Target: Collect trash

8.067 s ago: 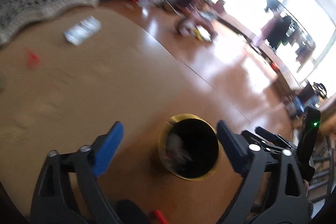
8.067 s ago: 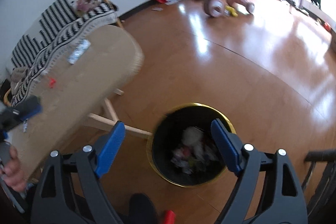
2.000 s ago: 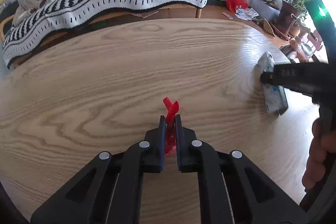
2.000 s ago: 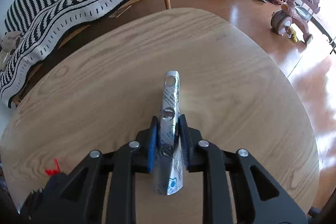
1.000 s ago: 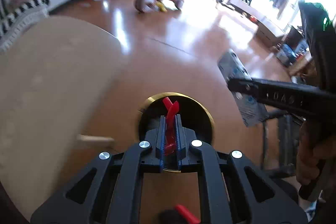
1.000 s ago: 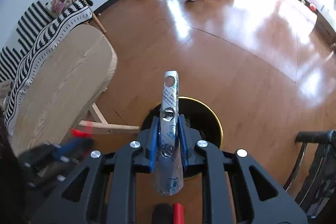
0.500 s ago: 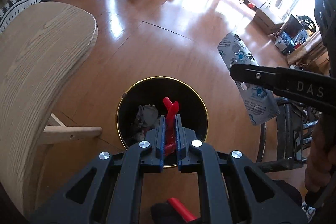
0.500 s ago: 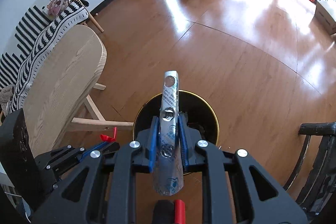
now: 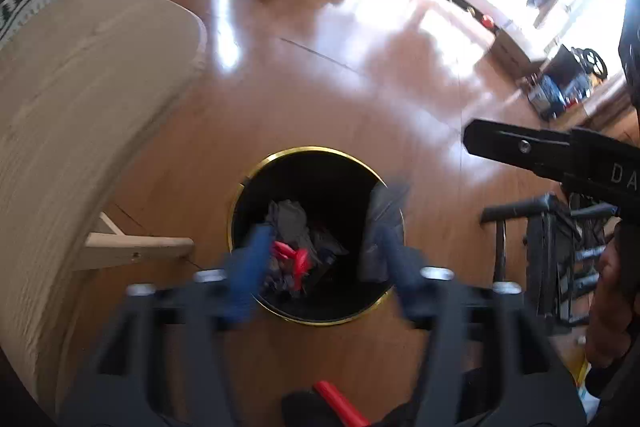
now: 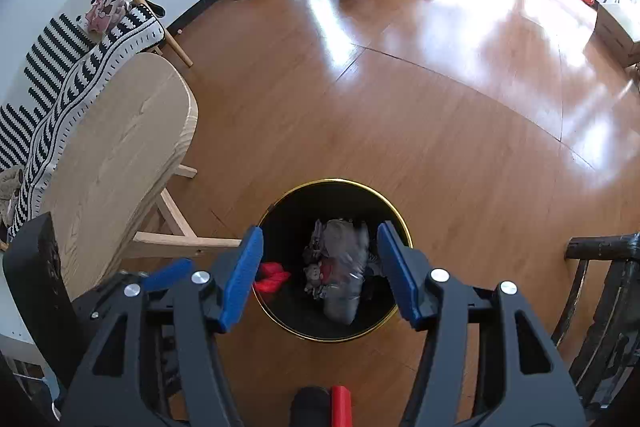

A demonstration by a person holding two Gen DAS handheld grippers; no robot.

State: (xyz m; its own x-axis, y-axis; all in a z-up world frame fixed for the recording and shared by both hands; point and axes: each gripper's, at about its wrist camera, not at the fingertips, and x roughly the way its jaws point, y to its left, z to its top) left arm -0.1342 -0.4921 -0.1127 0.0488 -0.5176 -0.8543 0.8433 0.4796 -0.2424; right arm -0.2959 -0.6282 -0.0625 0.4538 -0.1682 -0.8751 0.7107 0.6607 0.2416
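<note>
both grippers, left [image 9: 320,263] and right [image 10: 320,273], are seen opening, empty, over the bin [image 10: 280,203]. the silver wrapper [image 10: 346,277] is blurred, long axis near-to-far; the red scrap [image 10: 272,277] is partly hidden by a finger.

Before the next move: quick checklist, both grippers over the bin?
1. Left gripper jaws opening, nothing between them: ok.
2. Right gripper jaws opening, nothing between them: ok.
3. Red scrap inside the bin: ok.
4. Silver wrapper inside the bin, blurred: ok.
5. Nothing dropped on the floor beside the bin: ok in the visible part.
6. More trash left on the table: cannot tell, only part in view.
</note>
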